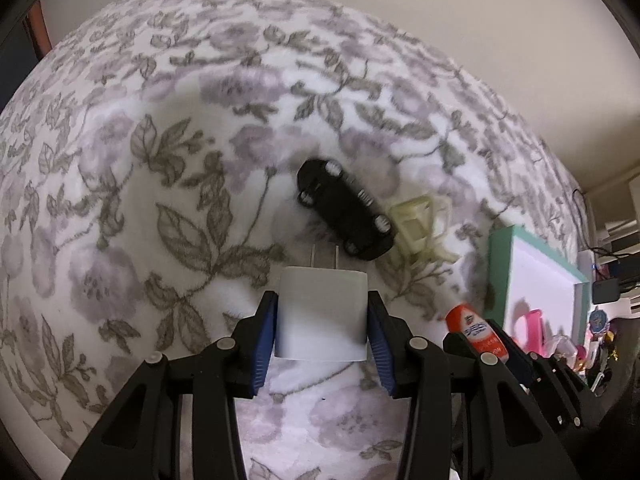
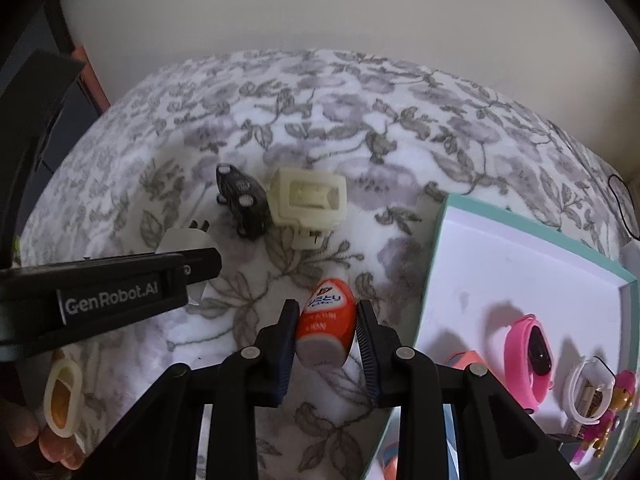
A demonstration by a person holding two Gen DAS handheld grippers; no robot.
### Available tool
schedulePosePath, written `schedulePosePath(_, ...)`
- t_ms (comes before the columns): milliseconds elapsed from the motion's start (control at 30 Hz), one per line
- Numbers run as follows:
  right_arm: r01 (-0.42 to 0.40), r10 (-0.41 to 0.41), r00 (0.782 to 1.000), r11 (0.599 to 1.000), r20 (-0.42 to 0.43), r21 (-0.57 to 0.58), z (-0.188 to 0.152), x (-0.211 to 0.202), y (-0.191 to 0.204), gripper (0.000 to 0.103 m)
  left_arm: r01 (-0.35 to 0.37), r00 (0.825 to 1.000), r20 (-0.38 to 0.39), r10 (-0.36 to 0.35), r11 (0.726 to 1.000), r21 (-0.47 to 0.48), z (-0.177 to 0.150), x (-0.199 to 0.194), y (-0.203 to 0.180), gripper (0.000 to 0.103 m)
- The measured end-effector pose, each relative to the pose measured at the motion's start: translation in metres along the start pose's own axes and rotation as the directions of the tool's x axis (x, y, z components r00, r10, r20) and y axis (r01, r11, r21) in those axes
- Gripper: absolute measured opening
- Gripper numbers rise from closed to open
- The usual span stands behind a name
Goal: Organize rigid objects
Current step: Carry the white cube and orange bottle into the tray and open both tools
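Observation:
My left gripper (image 1: 322,298) is shut on a white charger plug (image 1: 320,320), its two prongs pointing away over the floral blanket. My right gripper (image 2: 327,307) is shut on a small orange bottle (image 2: 326,320) with a white label, held a little above the blanket beside the tray. That bottle (image 1: 476,336) also shows low right in the left wrist view. A black toy car (image 1: 344,208) lies upside down ahead of the plug. A cream plastic piece (image 1: 420,224) touches it. In the right wrist view the car (image 2: 240,200) and cream piece (image 2: 308,200) lie ahead.
A white tray with a teal rim (image 2: 436,248) lies at the right, holding a pink wristband (image 2: 528,356), a white clip (image 2: 580,392) and a small toy figure (image 2: 620,400). The left gripper's black body (image 2: 120,292) crosses the left side. Fingers of a hand (image 2: 24,432) show low left.

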State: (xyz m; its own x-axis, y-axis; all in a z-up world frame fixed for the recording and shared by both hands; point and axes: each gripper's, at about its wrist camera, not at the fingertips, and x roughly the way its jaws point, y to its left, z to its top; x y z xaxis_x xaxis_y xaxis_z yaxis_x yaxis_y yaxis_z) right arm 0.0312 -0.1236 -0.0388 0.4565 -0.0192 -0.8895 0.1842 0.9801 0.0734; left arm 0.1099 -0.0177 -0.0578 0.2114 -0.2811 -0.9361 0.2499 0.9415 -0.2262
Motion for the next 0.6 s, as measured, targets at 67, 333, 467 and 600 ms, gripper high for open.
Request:
schedulePosePath(67,-0.011,0.011,1.0,1.0,0.017,0.018,0.001,-0.007,-0.003,0.029,0.006,1.0,0.028,-0.006,1.0,0.005,0.002,-0.011,-0.001,0.045)
schedulePosePath(333,-0.048,0.043,0.998,0.994,0.047,0.096,0.001,-0.022,-0.025,0.023,0.033,0.993,0.112,-0.037,0.999,0.031,0.004,-0.038,-0.014,0.045)
schedulePosePath(467,-0.062,0.055,0.997,0.989,0.056,0.134,0.0,-0.026,-0.035,0.023,0.034,0.991,0.132,-0.04,0.998,0.044,0.003,-0.045,-0.019,0.045)
schedulePosePath(600,-0.075,0.064,0.995,0.984,0.076,0.159,0.001,-0.032,-0.043,0.023,0.032,0.99,0.136,-0.039,0.998,0.056,0.002,-0.047,-0.024,0.045)
